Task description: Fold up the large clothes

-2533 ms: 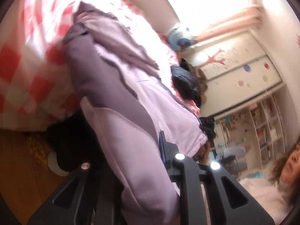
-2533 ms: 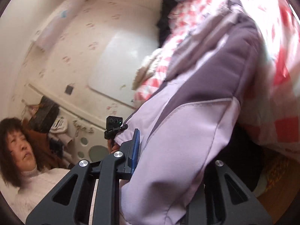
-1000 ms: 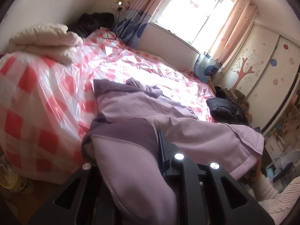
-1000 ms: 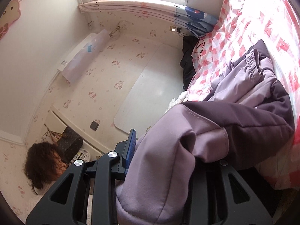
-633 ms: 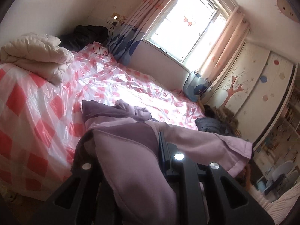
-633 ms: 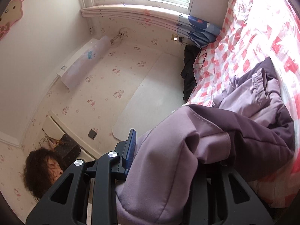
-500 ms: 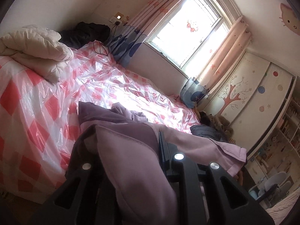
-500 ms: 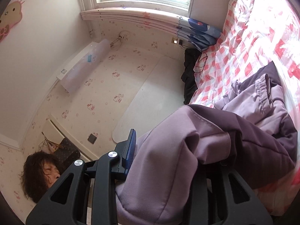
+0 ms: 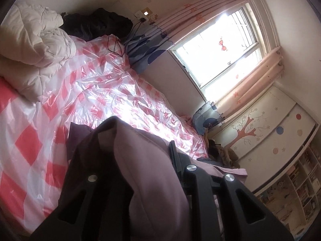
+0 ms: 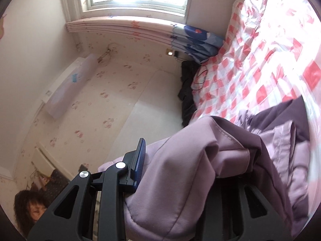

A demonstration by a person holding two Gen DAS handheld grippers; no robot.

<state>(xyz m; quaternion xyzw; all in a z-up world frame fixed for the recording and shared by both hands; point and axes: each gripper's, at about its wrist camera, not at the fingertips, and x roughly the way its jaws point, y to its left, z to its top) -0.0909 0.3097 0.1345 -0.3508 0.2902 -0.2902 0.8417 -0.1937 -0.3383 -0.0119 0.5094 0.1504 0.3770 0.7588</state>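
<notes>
- Lilac padded fabric of the purple jacket (image 9: 152, 180) is bunched between the fingers of the left gripper (image 9: 140, 160); the jaws are closed onto the thick fold, kept apart only by the cloth wedged in the gap.
- The same jacket (image 10: 180, 180) is pinched by the right gripper (image 10: 186, 160), whose blue-padded finger (image 10: 140, 156) at 9 o'clock is pressed against the lilac panel, while the other finger is buried under the cloth at 3 o'clock.
- A darker purple part of the garment is draped over the left finger in the left wrist view and trails toward 2 o'clock in the right wrist view.
- Beyond the grippers, the rest of the jacket is seen lying on the bed (image 9: 30, 140), which is covered with a red-and-white checked plastic sheet (image 10: 260, 60).
- A folded cream quilt (image 9: 34, 50) is seen at 10 o'clock on the bed, with dark clothing (image 9: 96, 24) behind it.
- Furthest off, a bright window (image 9: 224, 46) is framed by pink curtains (image 9: 250, 84).
</notes>
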